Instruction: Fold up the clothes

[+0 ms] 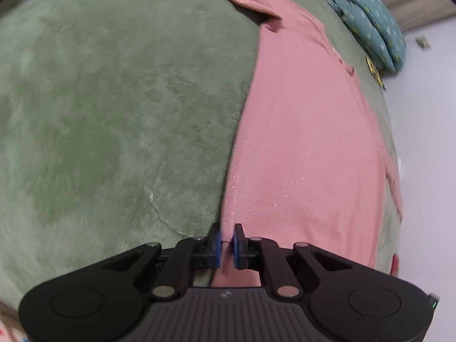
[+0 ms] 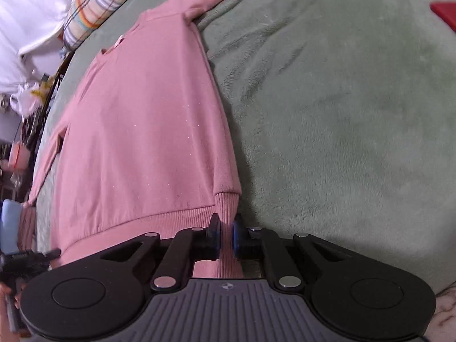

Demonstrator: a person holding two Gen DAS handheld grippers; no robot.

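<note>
A green plush blanket [image 2: 342,114] covers the bed, and on it your pink sweatshirt [image 2: 142,119] lies spread flat, sleeves out. Your left claw [image 1: 226,245] and right claw [image 2: 227,238] are each nearly closed, pinching a hem corner, likely to lift it for folding.

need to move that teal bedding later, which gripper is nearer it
Left. The teal bedding lies past the pink sweatshirt whose hem corner the left gripper pinches; the right gripper pinches the opposite corner.
</note>
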